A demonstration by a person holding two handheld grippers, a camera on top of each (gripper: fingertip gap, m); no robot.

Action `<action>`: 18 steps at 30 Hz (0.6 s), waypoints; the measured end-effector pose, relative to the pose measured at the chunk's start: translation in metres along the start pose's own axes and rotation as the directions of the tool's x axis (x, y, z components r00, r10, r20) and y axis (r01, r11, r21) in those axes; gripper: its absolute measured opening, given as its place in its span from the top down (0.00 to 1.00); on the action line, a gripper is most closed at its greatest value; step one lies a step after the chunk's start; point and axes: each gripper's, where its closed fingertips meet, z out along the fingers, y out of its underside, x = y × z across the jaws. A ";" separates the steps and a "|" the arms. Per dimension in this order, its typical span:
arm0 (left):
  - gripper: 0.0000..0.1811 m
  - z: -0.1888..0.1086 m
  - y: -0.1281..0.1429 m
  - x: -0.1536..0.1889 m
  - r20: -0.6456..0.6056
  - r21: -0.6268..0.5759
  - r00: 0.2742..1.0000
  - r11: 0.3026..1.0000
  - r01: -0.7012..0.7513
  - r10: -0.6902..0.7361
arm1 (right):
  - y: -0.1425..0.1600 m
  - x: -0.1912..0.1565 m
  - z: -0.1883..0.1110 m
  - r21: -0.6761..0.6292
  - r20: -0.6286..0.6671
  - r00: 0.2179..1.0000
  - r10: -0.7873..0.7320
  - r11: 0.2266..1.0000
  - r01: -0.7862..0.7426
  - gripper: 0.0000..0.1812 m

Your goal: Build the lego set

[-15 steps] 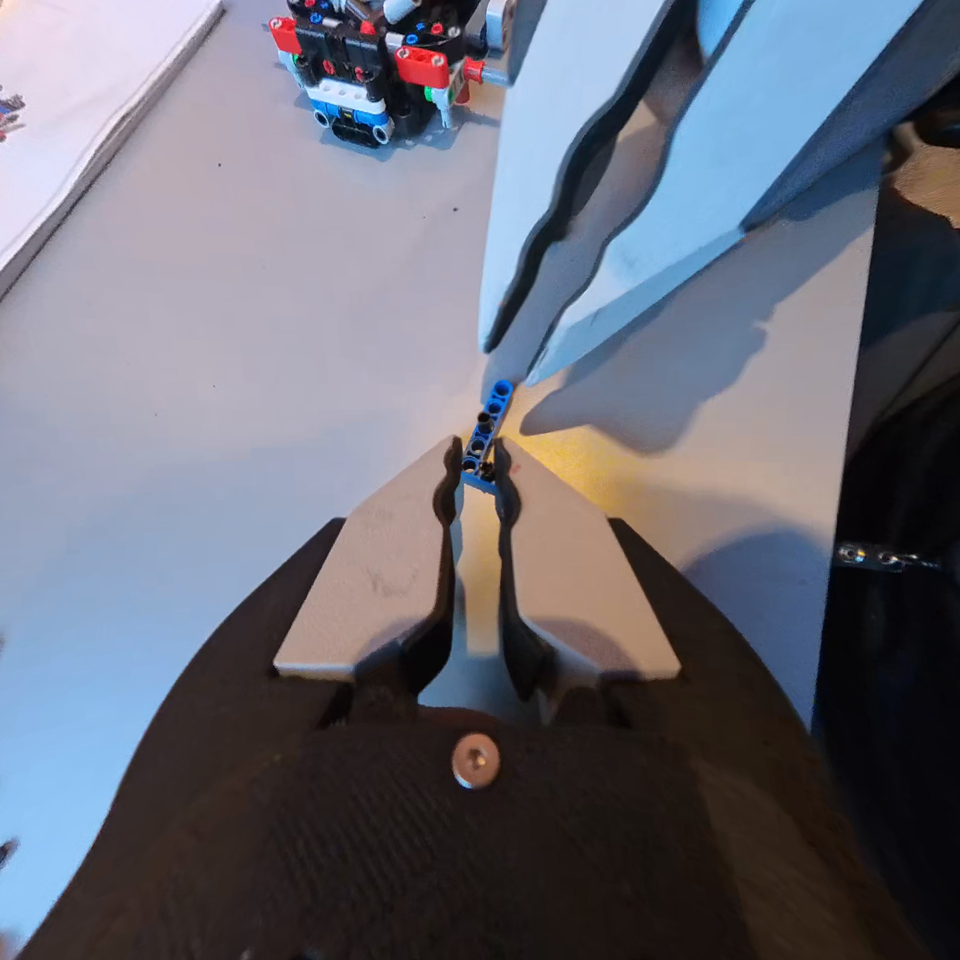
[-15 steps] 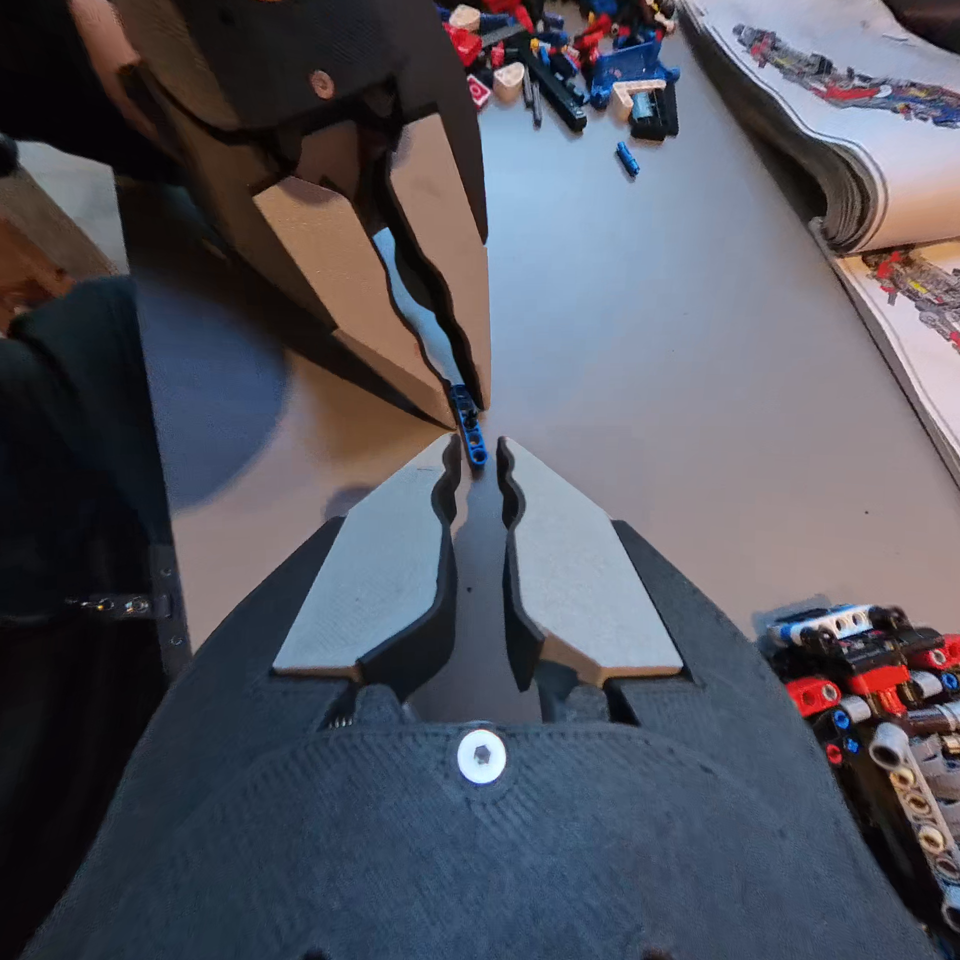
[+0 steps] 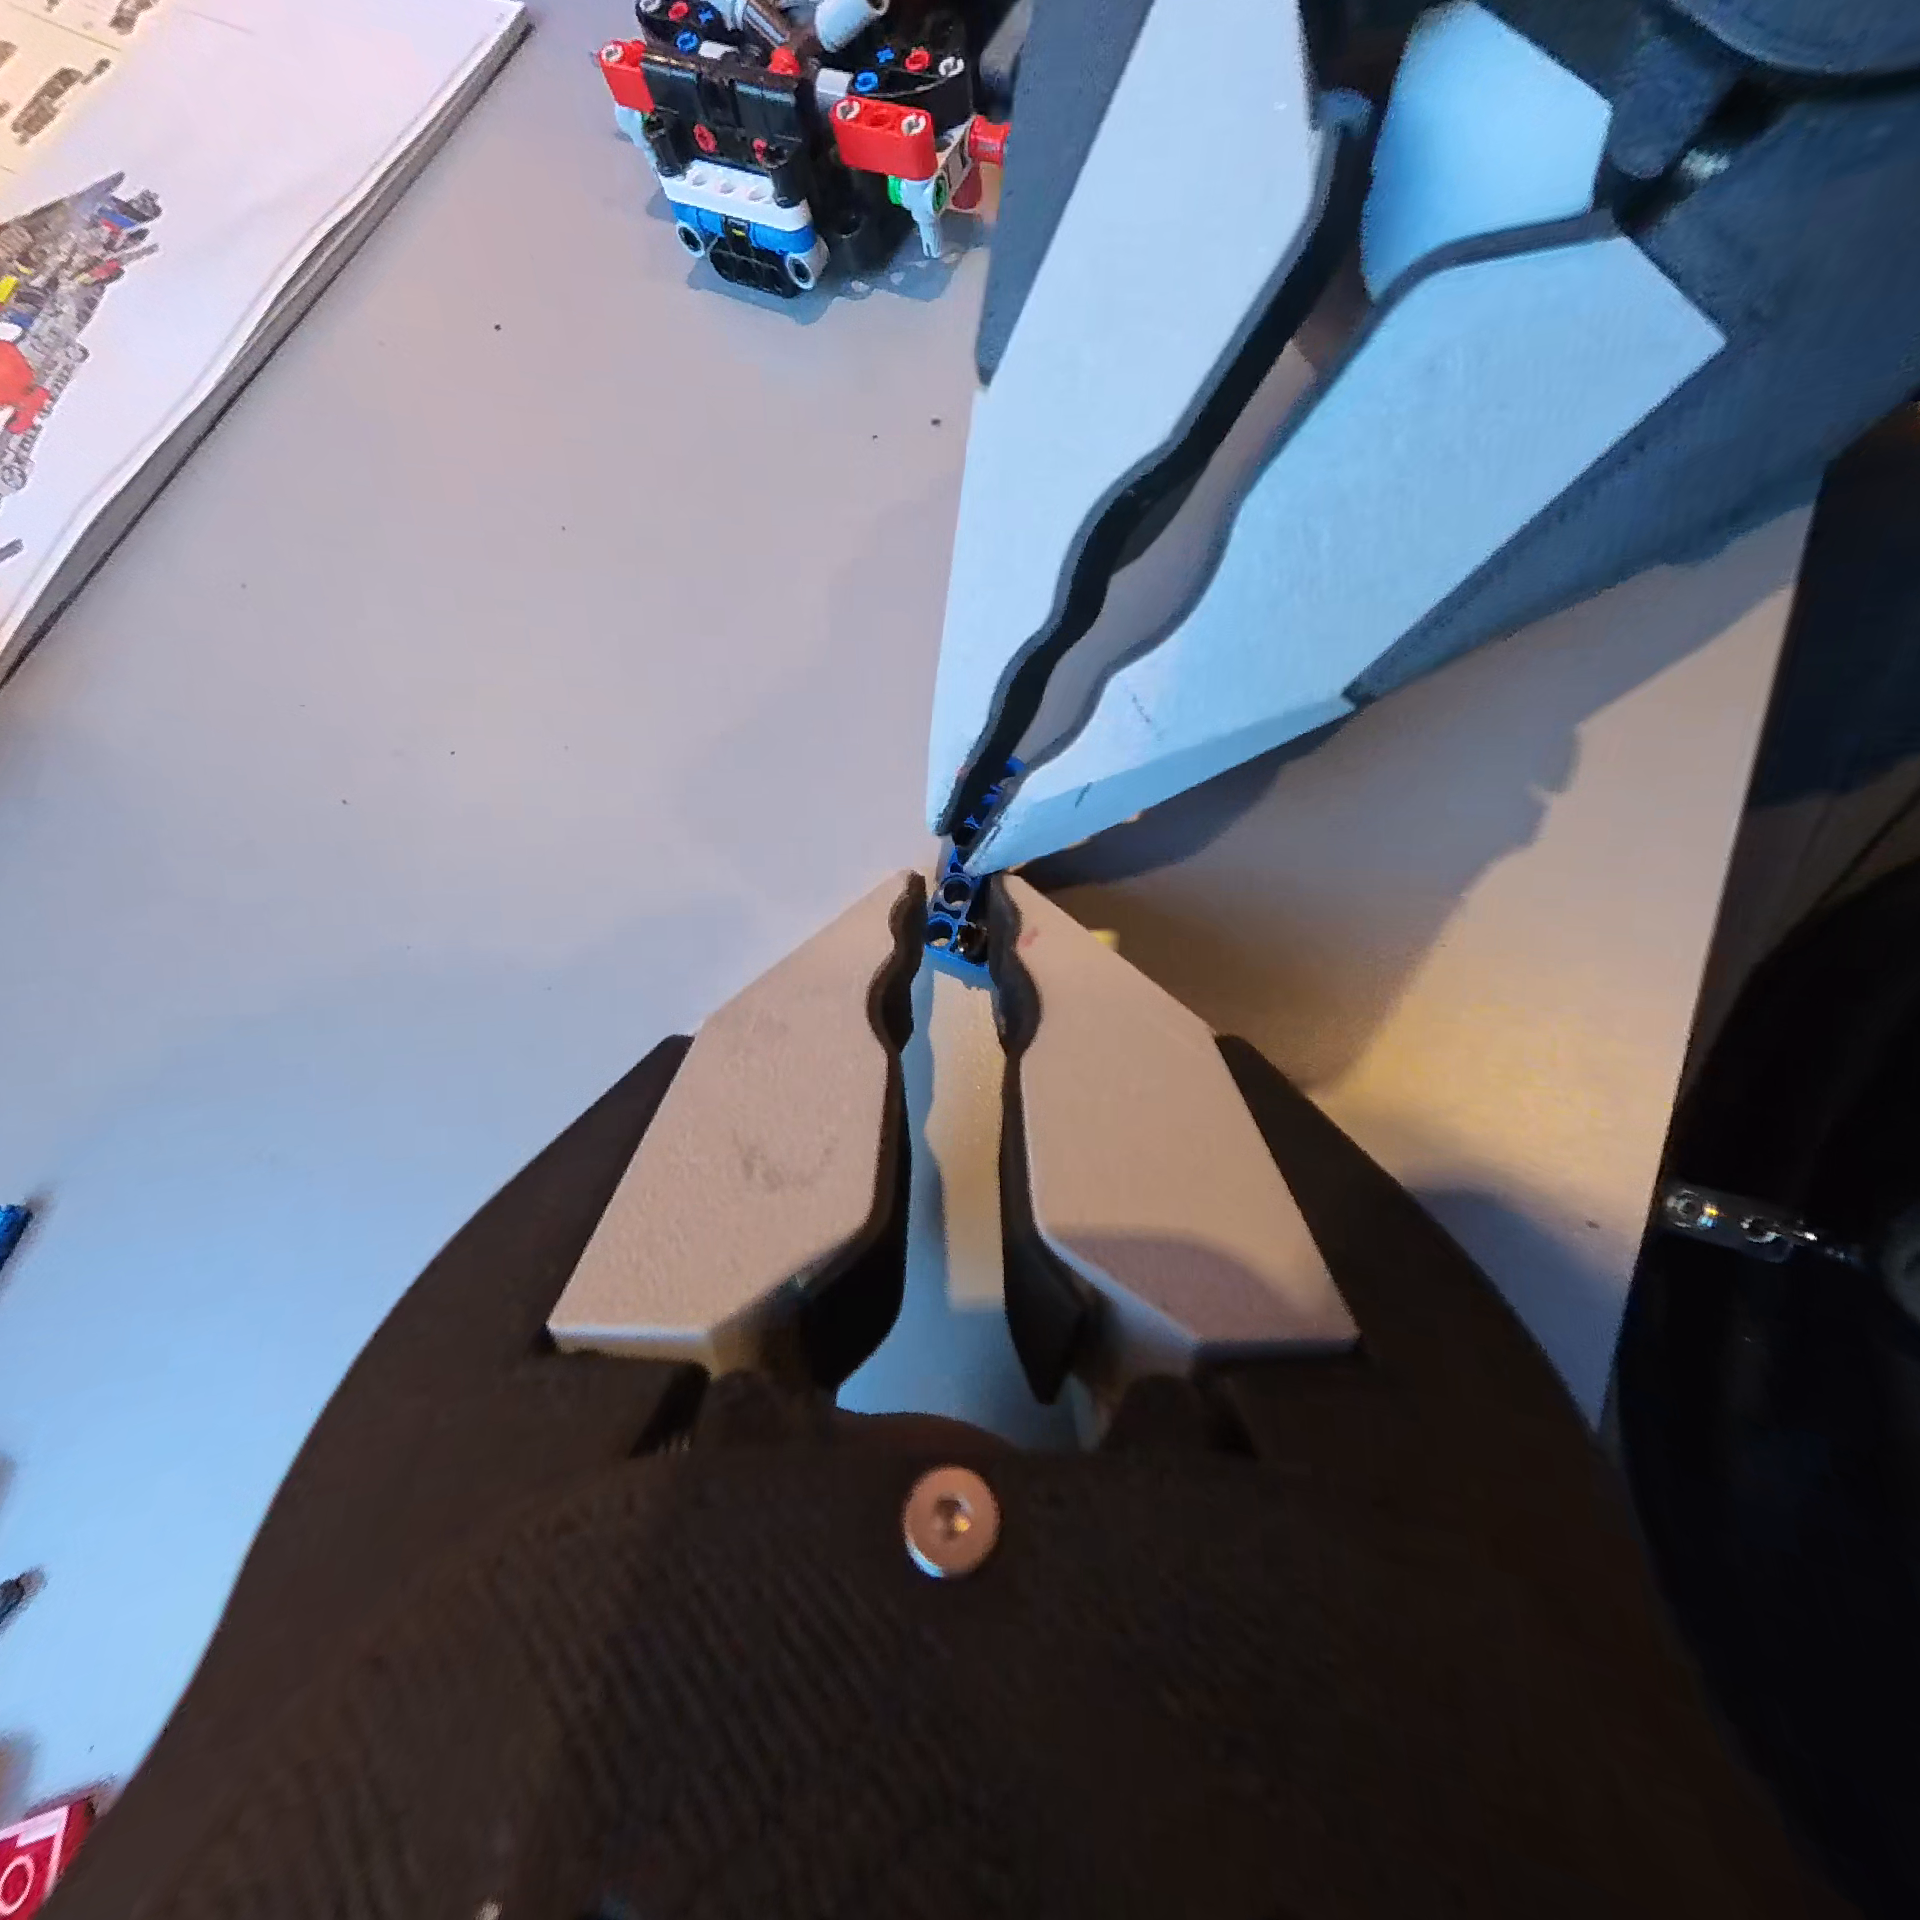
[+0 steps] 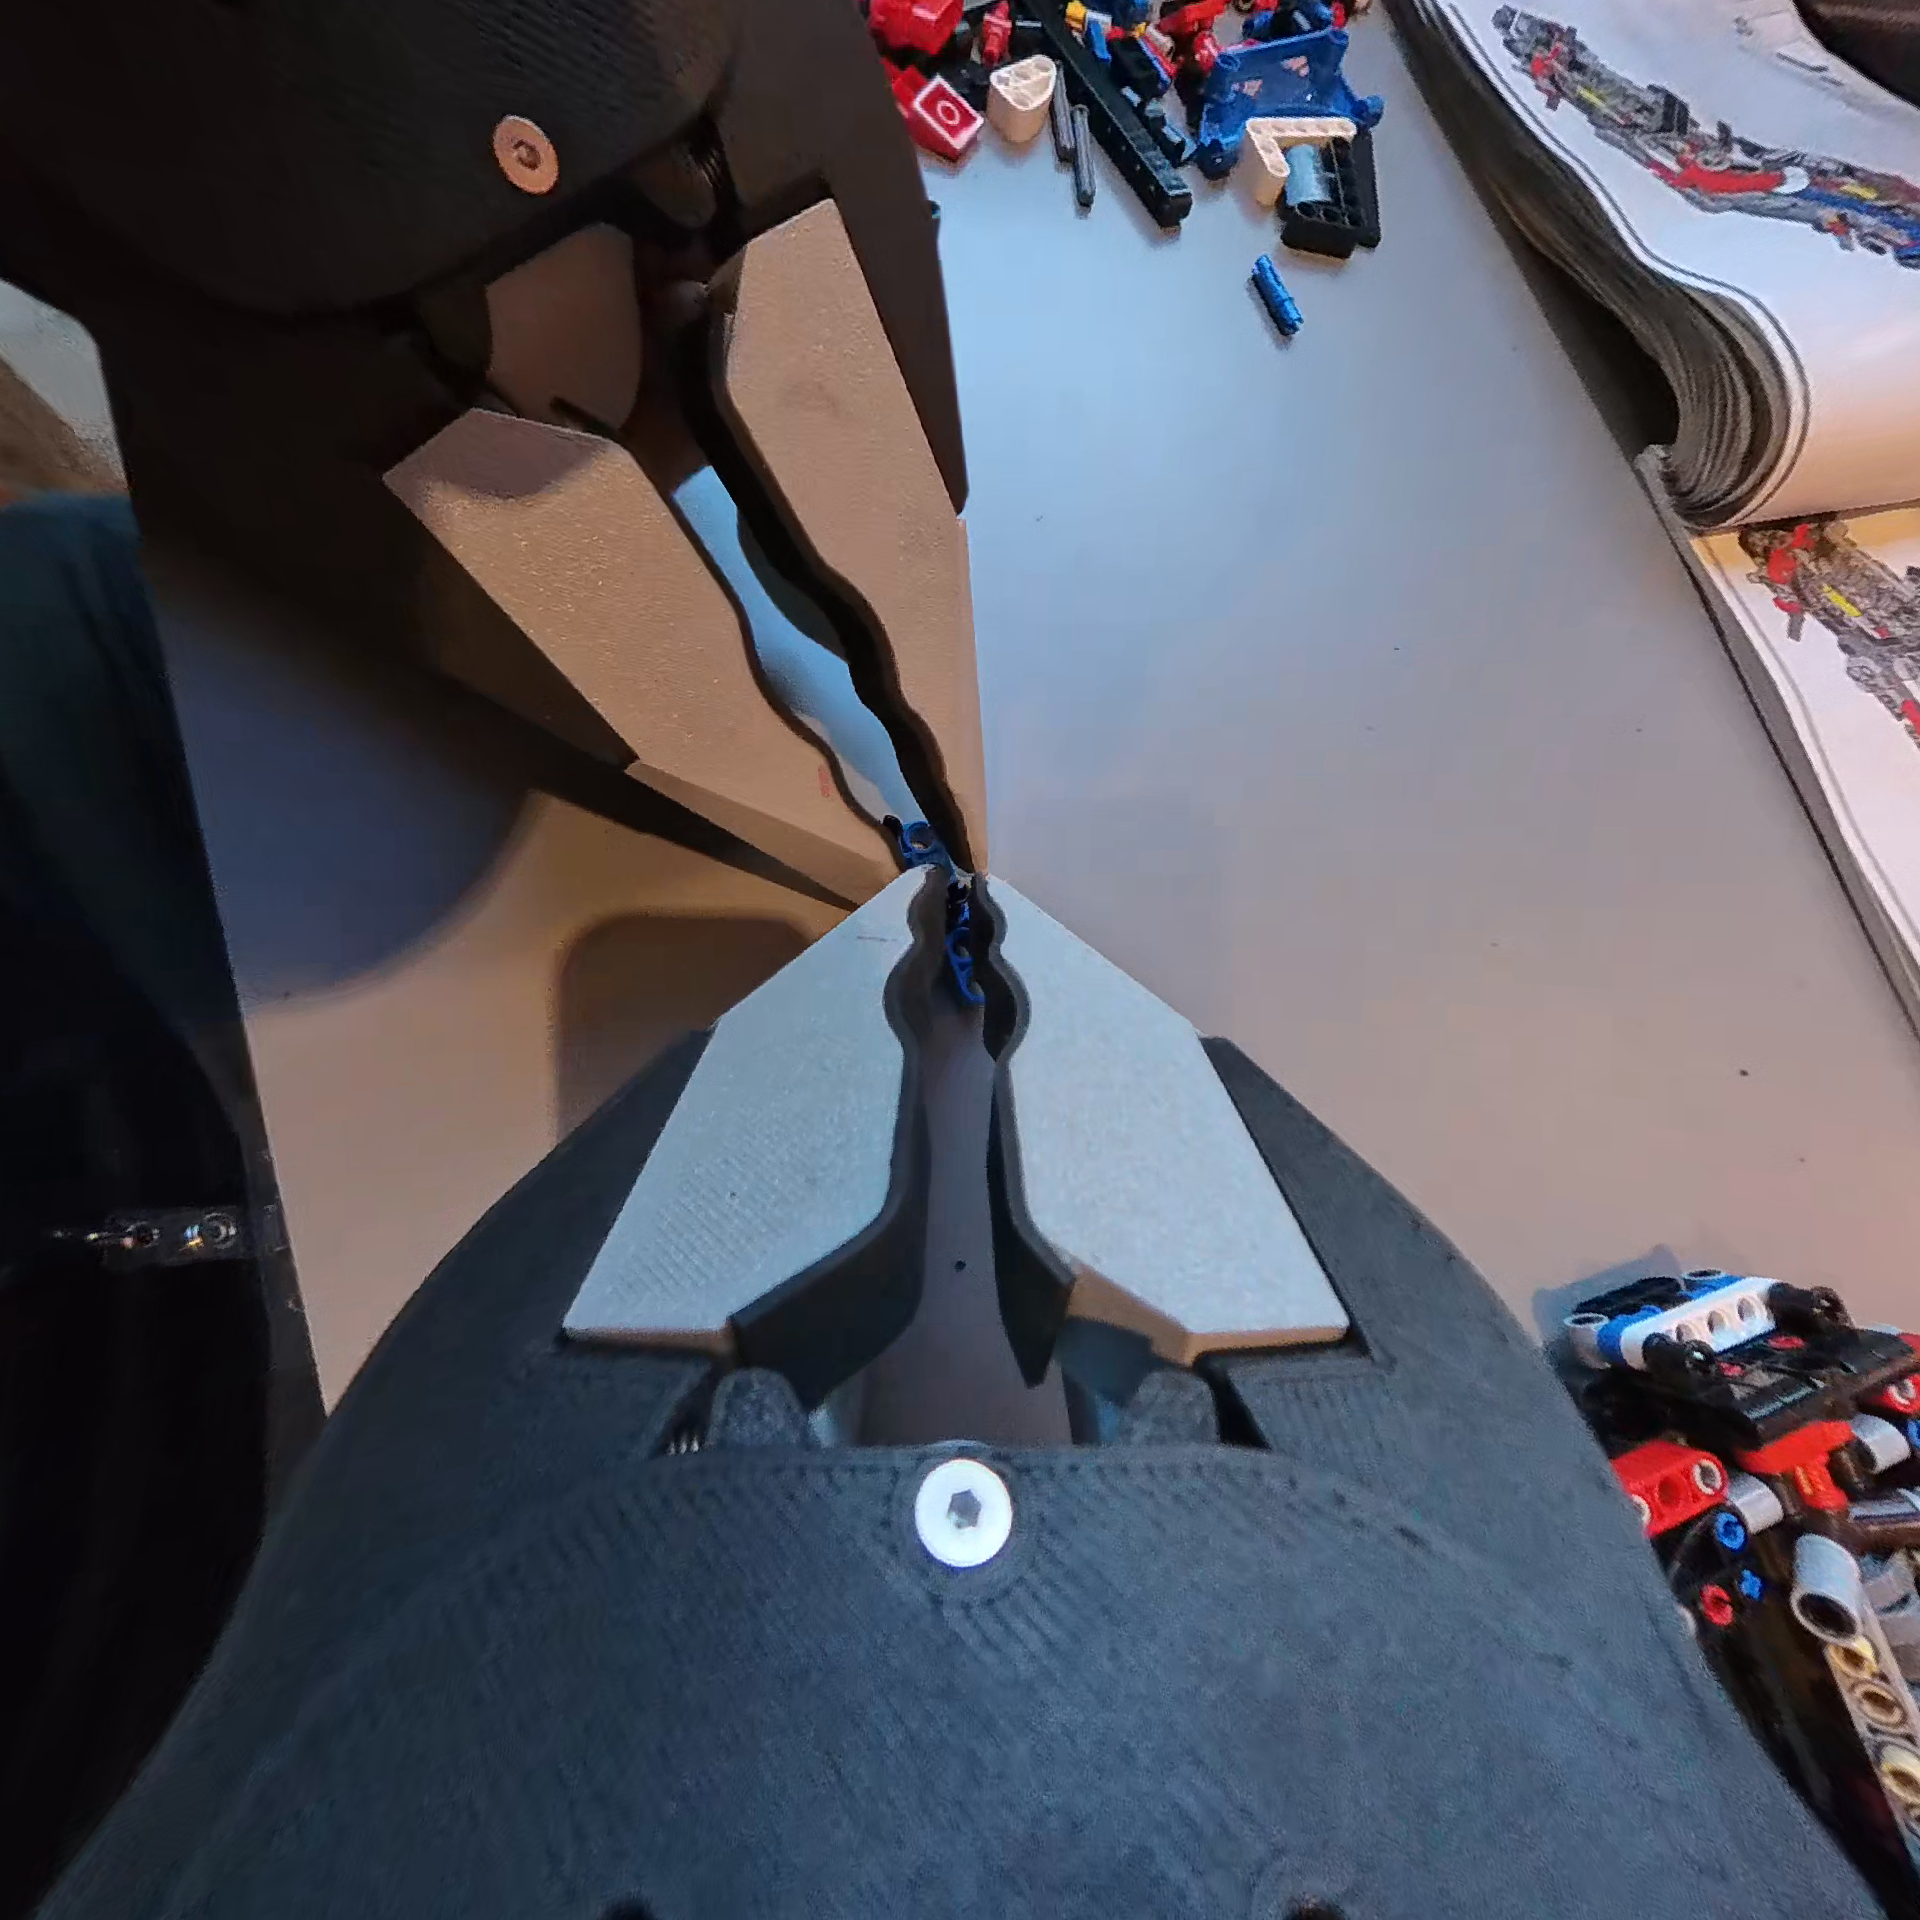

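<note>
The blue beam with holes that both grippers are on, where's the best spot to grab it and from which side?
Probably the free end of the blue beam, pinching its two flat long sides. The left gripper is shut on one end, so the right gripper best comes end-on from opposite, along the beam's length. It is thin and narrow, with holes through its broad face.

Each wrist camera sits close behind its own tongs, looking steeply down along them at the grey tabletop point(image 3: 499, 748), and the two face each other, sharing the blue beam point(image 3: 951, 914) at centre frame.
</note>
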 end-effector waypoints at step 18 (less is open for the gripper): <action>0.96 0.000 -0.001 0.002 0.086 -0.012 0.996 1.000 -0.009 0.010 | 0.000 0.000 -0.005 0.032 -0.096 0.994 0.041 0.999 -0.038 1.00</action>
